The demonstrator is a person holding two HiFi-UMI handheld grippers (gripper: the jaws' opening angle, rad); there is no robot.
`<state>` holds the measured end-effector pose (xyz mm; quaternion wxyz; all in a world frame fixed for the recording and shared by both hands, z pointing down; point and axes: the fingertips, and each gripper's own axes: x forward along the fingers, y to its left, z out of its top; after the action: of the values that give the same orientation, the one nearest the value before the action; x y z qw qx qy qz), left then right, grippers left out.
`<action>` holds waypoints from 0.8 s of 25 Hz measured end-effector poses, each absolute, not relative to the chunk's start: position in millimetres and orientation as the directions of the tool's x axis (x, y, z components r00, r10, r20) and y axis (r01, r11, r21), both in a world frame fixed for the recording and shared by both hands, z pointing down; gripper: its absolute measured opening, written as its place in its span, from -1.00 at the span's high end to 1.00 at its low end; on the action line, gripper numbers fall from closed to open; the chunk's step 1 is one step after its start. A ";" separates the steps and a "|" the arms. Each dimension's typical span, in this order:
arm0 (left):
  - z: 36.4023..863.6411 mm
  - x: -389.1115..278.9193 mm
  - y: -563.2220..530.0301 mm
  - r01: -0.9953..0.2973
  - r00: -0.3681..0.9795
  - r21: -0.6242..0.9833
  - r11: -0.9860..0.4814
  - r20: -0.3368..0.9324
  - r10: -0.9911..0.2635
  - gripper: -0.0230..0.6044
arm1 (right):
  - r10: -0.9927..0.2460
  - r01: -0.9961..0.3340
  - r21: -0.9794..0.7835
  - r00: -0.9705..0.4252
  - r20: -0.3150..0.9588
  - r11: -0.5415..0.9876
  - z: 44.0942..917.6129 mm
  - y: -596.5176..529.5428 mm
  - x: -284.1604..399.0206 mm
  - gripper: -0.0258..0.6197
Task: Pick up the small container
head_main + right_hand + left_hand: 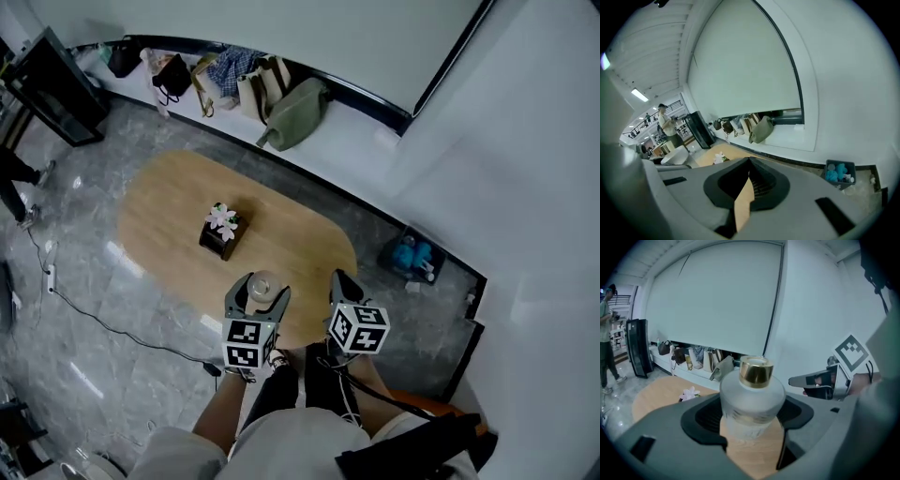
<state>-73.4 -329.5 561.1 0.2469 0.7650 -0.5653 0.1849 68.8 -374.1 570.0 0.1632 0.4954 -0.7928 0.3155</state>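
My left gripper [264, 287] has its jaws clamped on the small container [752, 401], a frosted bottle with a gold cap, over the near edge of the oval wooden table [169, 216]. My right gripper [749, 163] hangs just beside it, jaws pressed together on nothing. A flower box [222, 229] sits mid-table.

Light was even, cool, diffuse. Floor [112, 394] showed pale glare streaks. Ceiling strips [640, 95] glowed in right gripper view. Both gripper views were fisheye: corners black, walls bowed. Near foreground was soft, bottle [751, 401] slightly blurred. Shadows were faint.
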 end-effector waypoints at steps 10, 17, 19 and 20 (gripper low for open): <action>441.4 -78.7 -289.8 -0.946 0.324 0.179 -0.271 0.484 -0.813 -0.17 | -0.776 -0.888 -0.298 -0.453 0.440 0.350 442.6 -336.5 69.8 0.85; 391.2 -71.4 -282.1 -0.948 0.319 0.170 -0.271 0.443 -0.838 -0.17 | -0.807 -0.891 -0.241 -0.452 0.379 0.385 394.8 -330.4 84.7 0.85; 383.1 -66.7 -281.4 -0.950 0.310 0.167 -0.263 0.434 -0.846 -0.17 | -0.804 -0.886 -0.233 -0.463 0.372 0.402 387.5 -330.3 89.1 0.85; 379.4 -64.9 -281.2 -0.952 0.305 0.170 -0.255 0.428 -0.851 -0.17 | -0.800 -0.881 -0.226 -0.471 0.371 0.415 384.7 -330.5 90.3 0.85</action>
<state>-64.9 -281.2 379.4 0.2011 0.7822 -0.5762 0.1252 90.3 -330.5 384.7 0.1031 0.5036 -0.8347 0.1977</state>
